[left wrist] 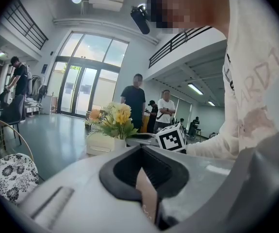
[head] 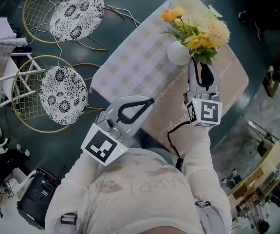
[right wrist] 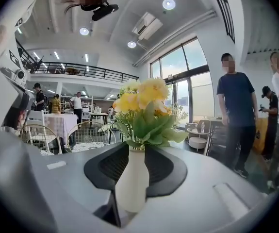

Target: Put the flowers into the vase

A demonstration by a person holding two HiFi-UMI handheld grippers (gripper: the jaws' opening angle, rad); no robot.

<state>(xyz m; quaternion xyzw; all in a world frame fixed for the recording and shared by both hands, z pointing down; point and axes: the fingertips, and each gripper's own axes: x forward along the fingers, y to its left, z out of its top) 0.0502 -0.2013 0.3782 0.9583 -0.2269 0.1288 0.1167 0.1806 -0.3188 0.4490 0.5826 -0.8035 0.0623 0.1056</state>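
Note:
A white vase (head: 177, 53) stands near the far end of the checked tablecloth (head: 135, 62), with yellow and orange flowers (head: 198, 30) in its neck. In the right gripper view the vase (right wrist: 132, 183) sits upright between my jaws, with the flowers (right wrist: 141, 106) above it. My right gripper (head: 194, 60) is shut on the vase from the near side, its tips partly hidden under the leaves. My left gripper (head: 152, 100) is shut with nothing held. It hovers over the table's near left edge, well short of the vase. The left gripper view shows the flowers (left wrist: 114, 119) ahead.
Two gold wire chairs with patterned cushions (head: 76, 13) (head: 63, 94) stand left of the table. A dark bag (head: 37, 194) lies on the floor at the lower left. Equipment (head: 256, 189) is crowded at the lower right. Several people (right wrist: 236, 115) stand beyond the table.

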